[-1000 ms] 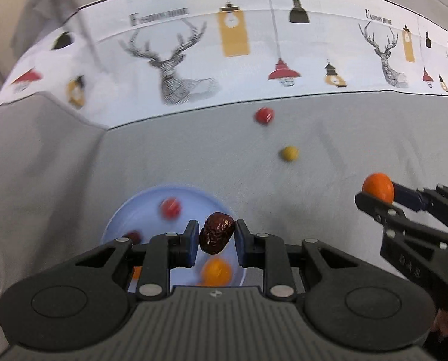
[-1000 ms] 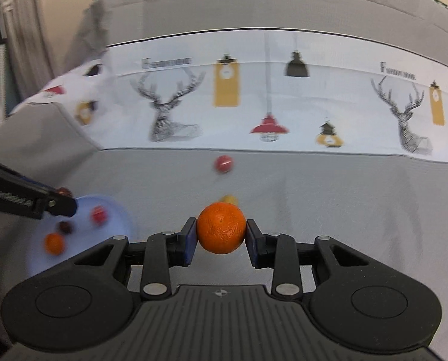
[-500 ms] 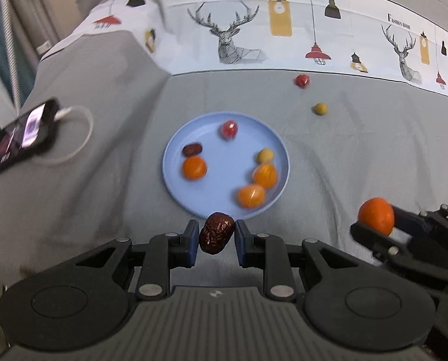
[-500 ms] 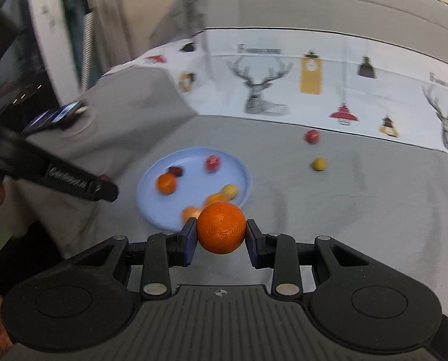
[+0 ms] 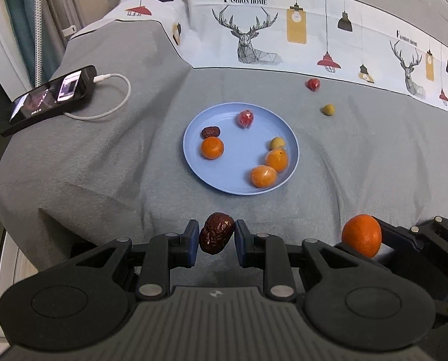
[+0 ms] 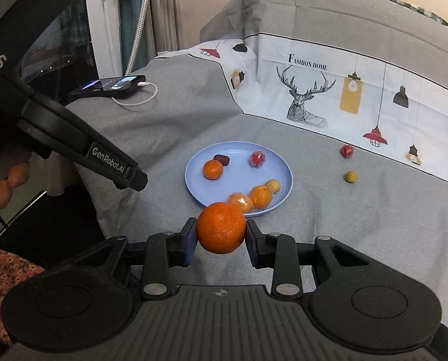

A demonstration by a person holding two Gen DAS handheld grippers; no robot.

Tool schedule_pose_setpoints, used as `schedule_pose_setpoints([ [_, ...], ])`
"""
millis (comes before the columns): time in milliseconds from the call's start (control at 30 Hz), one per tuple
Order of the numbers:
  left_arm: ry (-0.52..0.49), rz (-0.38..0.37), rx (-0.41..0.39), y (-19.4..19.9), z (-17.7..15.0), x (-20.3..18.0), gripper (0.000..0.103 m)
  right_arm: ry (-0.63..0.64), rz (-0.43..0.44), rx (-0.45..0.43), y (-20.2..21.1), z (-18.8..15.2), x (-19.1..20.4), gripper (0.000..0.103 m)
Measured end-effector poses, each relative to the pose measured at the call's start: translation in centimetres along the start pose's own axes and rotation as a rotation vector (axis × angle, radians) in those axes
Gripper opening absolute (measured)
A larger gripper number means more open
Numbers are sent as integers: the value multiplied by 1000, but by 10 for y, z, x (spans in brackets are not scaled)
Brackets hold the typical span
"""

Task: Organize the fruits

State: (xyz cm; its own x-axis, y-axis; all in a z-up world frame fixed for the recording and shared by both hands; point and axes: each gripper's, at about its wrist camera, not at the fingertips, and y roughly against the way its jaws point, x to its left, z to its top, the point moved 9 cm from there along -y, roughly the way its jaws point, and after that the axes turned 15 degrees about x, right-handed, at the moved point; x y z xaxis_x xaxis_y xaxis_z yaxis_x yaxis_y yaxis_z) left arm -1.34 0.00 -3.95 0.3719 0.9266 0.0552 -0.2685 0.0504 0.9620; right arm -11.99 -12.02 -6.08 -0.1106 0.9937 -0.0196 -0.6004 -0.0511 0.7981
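Observation:
My left gripper is shut on a wrinkled dark red date, held in front of the near rim of a light blue plate. My right gripper is shut on an orange tangerine, also short of the plate. The plate carries several fruits: tangerines, one date, a red wrapped fruit and a small yellow one. Beyond the plate, a red fruit and a yellow fruit lie loose on the grey cloth. In the left wrist view the right gripper with its tangerine shows at lower right.
A black phone with a white charging cable lies on the cloth at the far left. A white printed band with deer and lamps runs across the back. The cloth drops off at the left edge. A hand grips the left tool.
Both grippers have pulled back and away from the plate, so the whole plate, the phone and the cloth's left edge have come into view. Each still grips its fruit.

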Motion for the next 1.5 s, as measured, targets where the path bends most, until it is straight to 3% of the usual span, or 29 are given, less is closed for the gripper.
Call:
schedule_pose_setpoints([
  [1500,-15,-12,10,-12,-3,-3,28,-9,-10,40,-11,-1,0,35],
])
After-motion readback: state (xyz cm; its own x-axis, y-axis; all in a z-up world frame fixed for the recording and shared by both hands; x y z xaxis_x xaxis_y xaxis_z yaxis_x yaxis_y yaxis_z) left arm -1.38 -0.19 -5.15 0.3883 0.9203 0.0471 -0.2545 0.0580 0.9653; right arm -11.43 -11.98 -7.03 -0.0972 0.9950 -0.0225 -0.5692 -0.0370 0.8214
